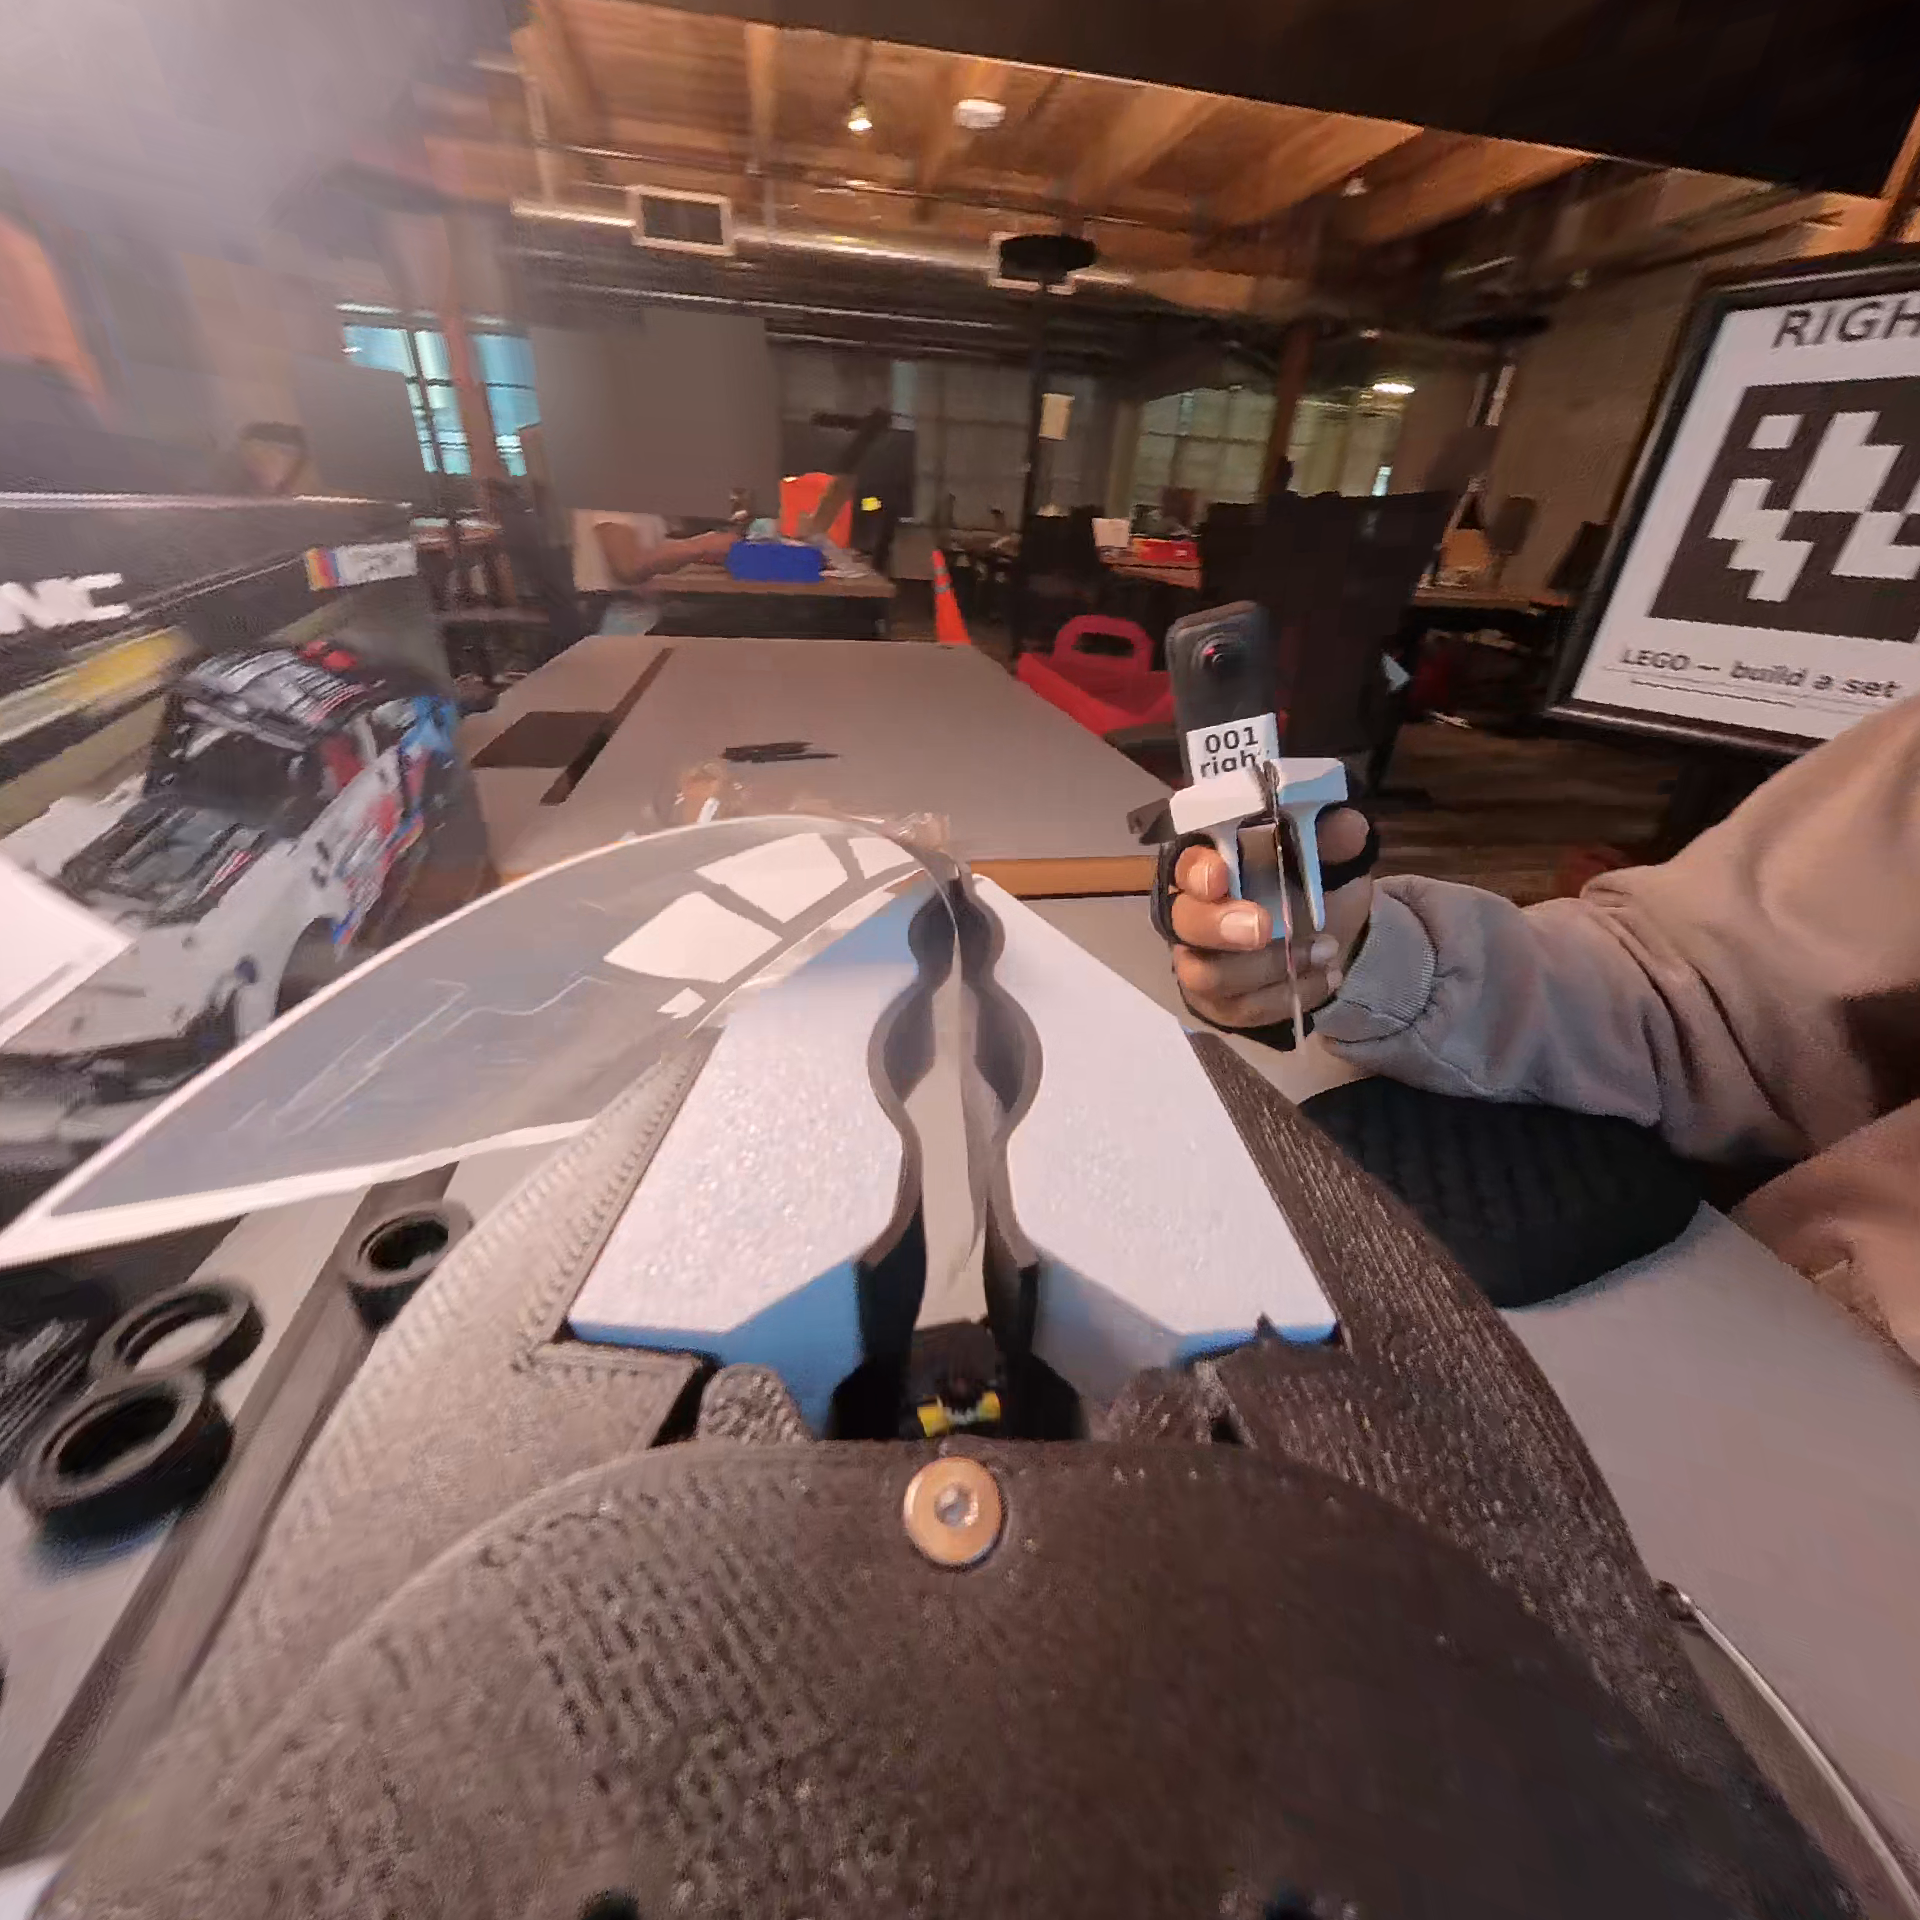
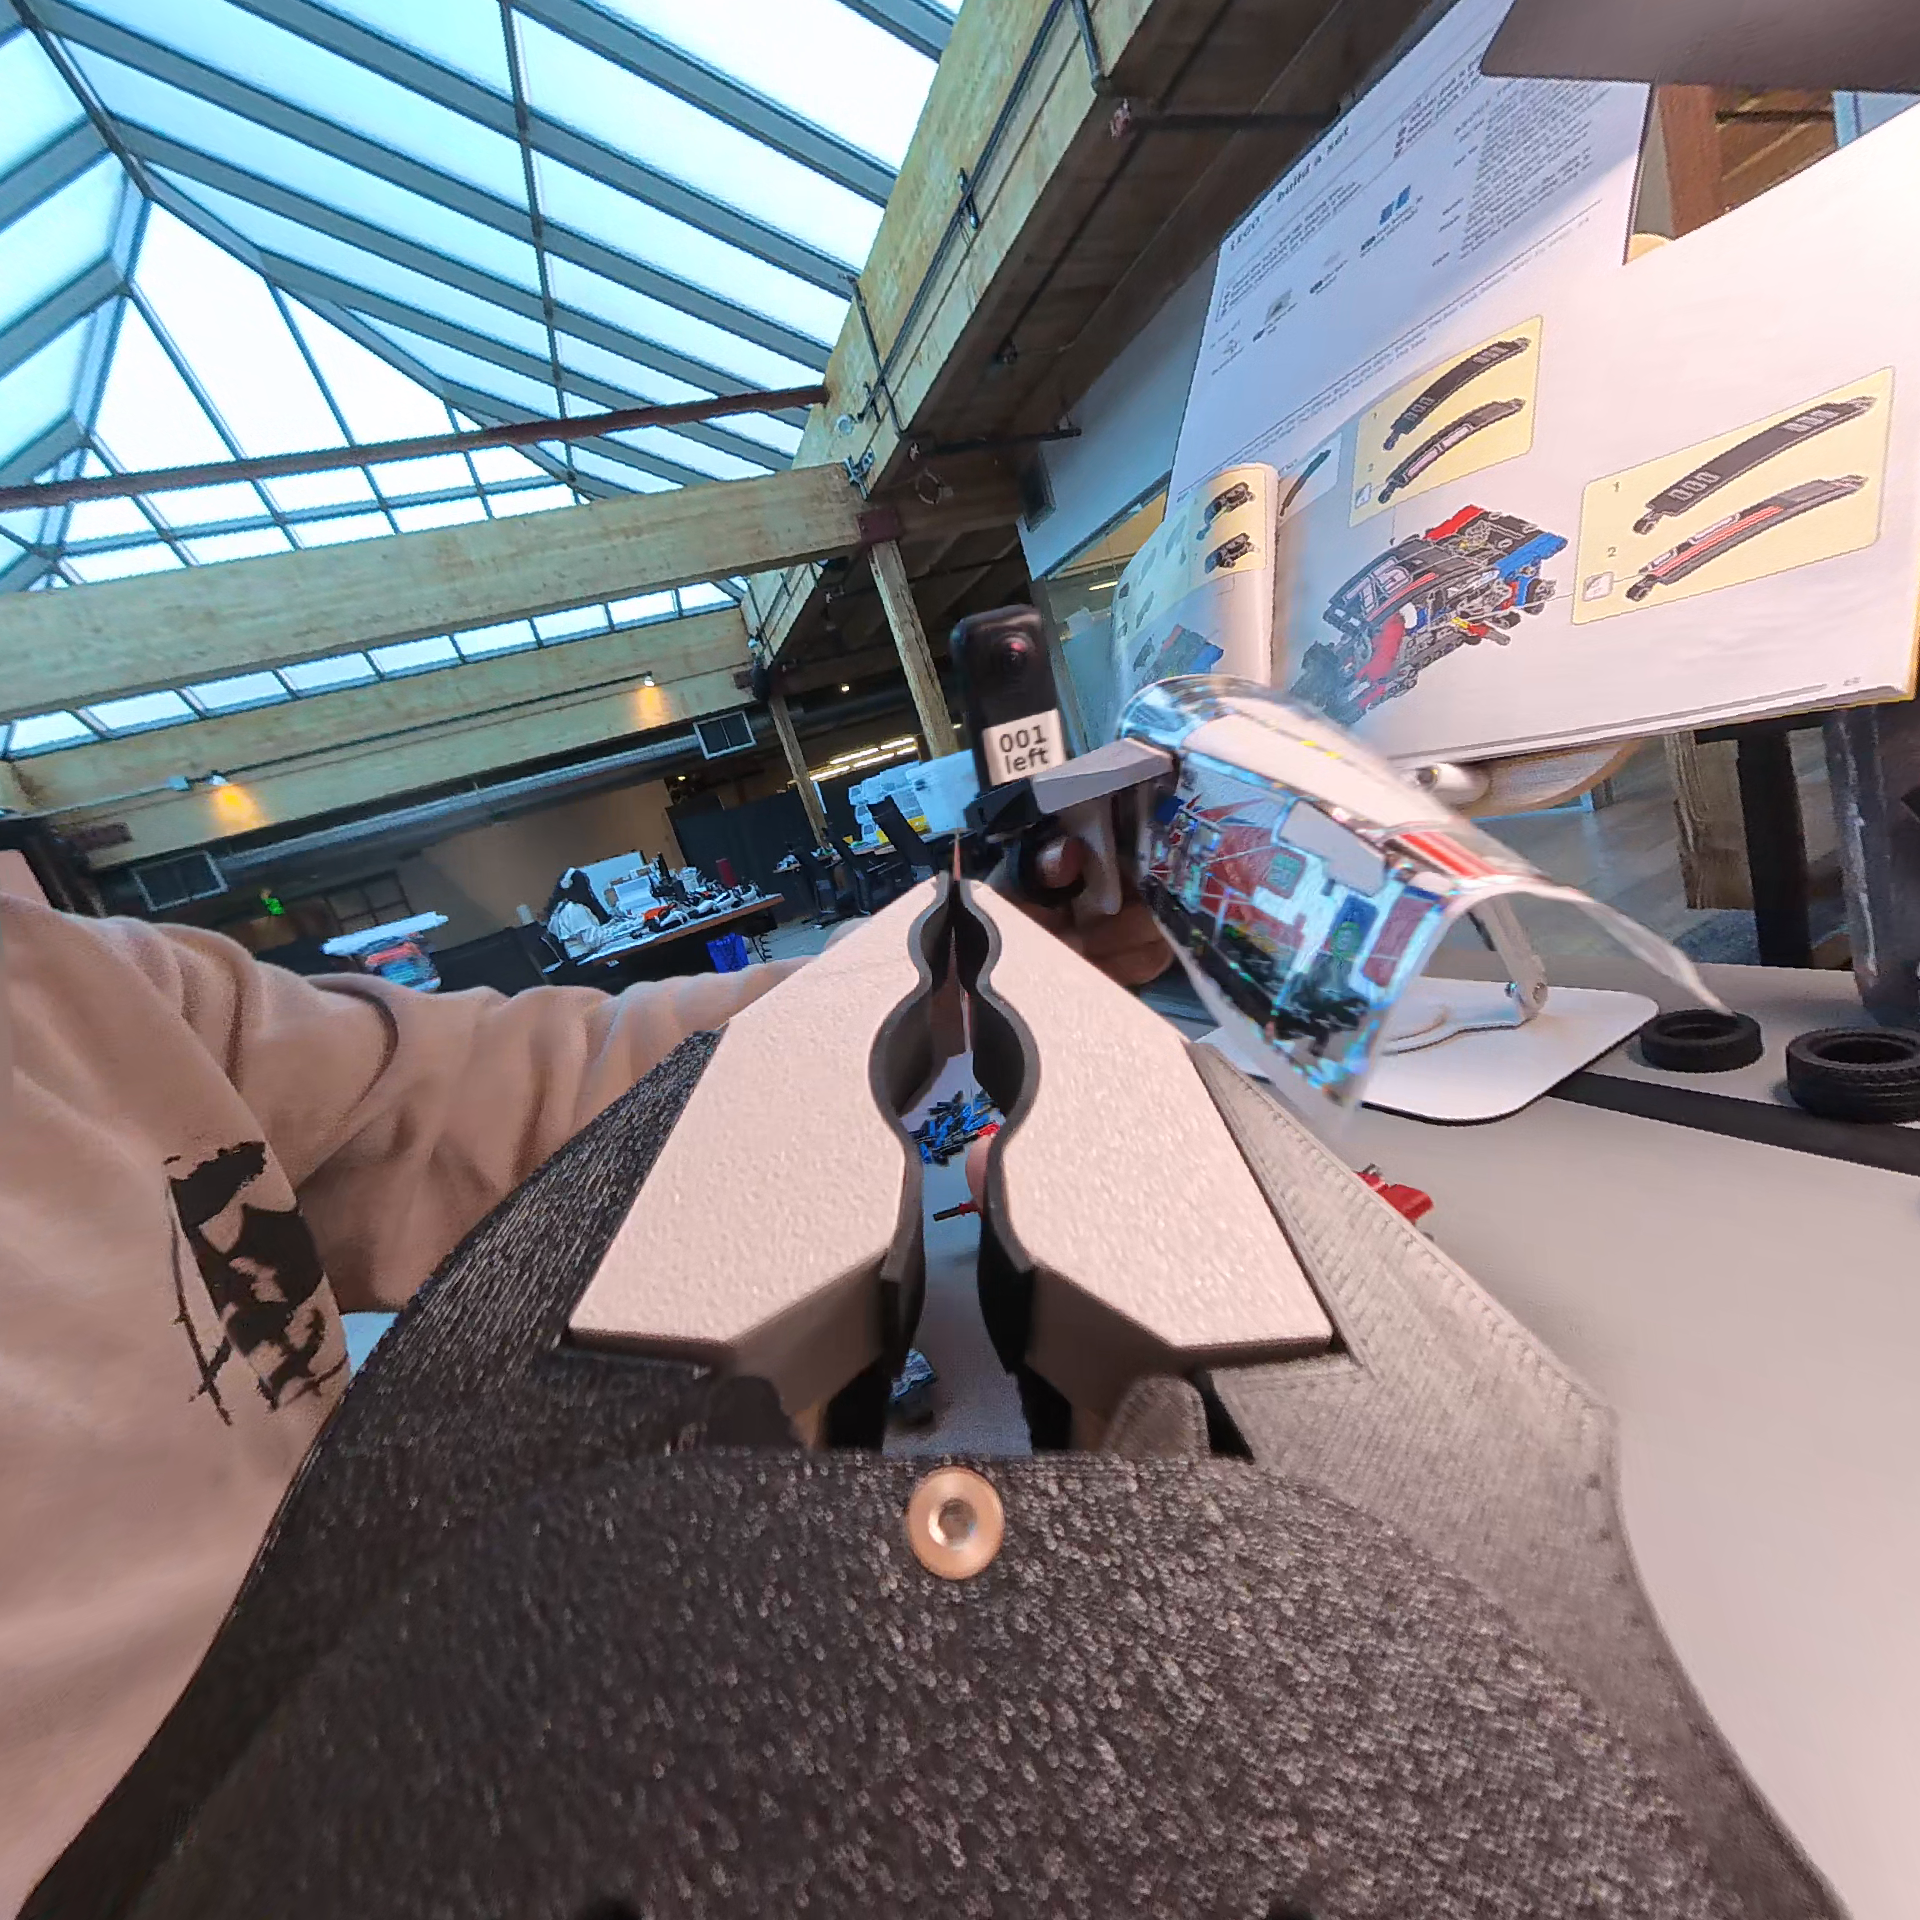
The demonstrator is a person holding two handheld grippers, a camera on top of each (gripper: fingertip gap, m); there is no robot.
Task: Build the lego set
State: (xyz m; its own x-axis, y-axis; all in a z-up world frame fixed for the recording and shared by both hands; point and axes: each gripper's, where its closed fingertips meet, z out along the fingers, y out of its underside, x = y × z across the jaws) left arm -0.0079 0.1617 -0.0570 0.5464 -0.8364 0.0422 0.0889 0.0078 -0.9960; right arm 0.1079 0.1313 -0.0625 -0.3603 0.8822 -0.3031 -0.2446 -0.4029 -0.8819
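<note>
My left gripper [image 1: 961, 904] is shut on the corner of a glossy sticker sheet [image 1: 468, 1029], which curves out to the left above the grey table [image 1: 894, 717]. In the right wrist view the sheet [image 2: 1299, 894] shows its printed red, white and blue stickers, held by the left gripper [image 2: 1138, 764]. My right gripper [image 2: 954, 894] is shut on a thin strip [image 2: 955, 860] seen edge-on, apparently a peeled sticker. In the left wrist view the right gripper [image 1: 1280, 883] is raised to the right with the strip [image 1: 1291, 966] hanging down from it.
A set box with a race-car picture [image 1: 260, 831] stands at the left. Black tyres [image 1: 135, 1434] lie beside it, also in the right wrist view [image 2: 1849, 1070]. An open instruction booklet [image 2: 1558, 520] rests on a stand. Small loose parts [image 2: 951, 1127] lie on the table. My hands' fingertips stand some 12 centimeters from each other.
</note>
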